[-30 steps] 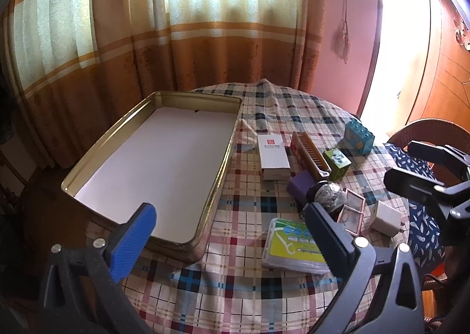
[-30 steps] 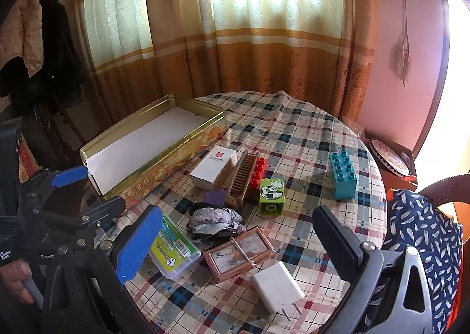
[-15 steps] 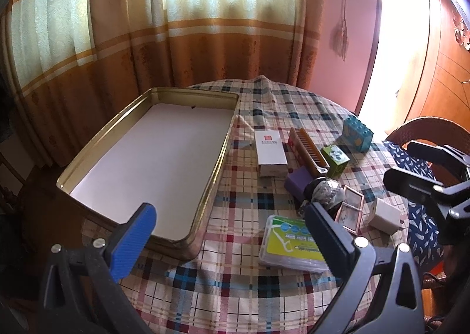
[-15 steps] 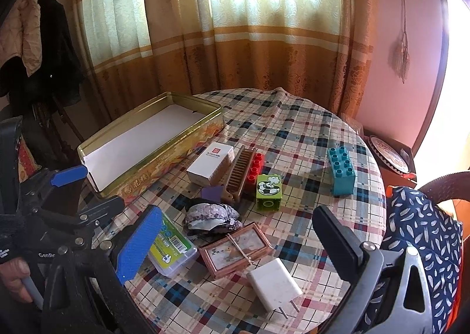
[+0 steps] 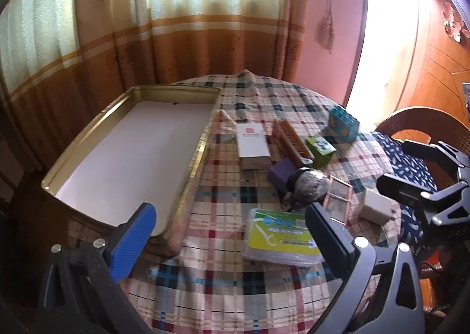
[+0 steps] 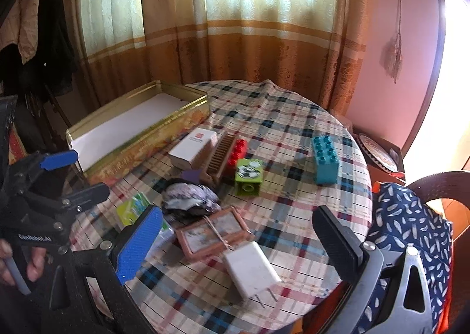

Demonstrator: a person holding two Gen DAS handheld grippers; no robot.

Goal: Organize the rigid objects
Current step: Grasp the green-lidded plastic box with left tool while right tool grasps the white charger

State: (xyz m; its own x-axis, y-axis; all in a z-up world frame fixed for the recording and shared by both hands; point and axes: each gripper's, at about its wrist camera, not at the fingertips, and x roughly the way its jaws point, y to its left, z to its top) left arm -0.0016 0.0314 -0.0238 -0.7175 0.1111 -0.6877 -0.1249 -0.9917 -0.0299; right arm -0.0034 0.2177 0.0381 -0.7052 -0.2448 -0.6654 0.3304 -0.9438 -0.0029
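Two grippers, both wide open and holding nothing: left gripper [image 5: 229, 234] hangs over the near edge of the table [image 5: 205, 290], right gripper [image 6: 241, 234] over the white charger [image 6: 251, 269]. Gold tin [image 5: 129, 157] sits bare at 10 o'clock, presumably the drop-off spot. The stuff to sort is bunched at 2 o'clock beside it: white box [image 5: 252, 143], comb [image 5: 290, 143], green block [image 5: 320, 150], teal block [image 5: 343, 125], picture frame [image 6: 214, 231], green packet [image 5: 279, 238]. My guess is the charger goes first, since it's closest.

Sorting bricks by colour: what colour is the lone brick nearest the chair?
Teal brick, clearest in the right wrist view.
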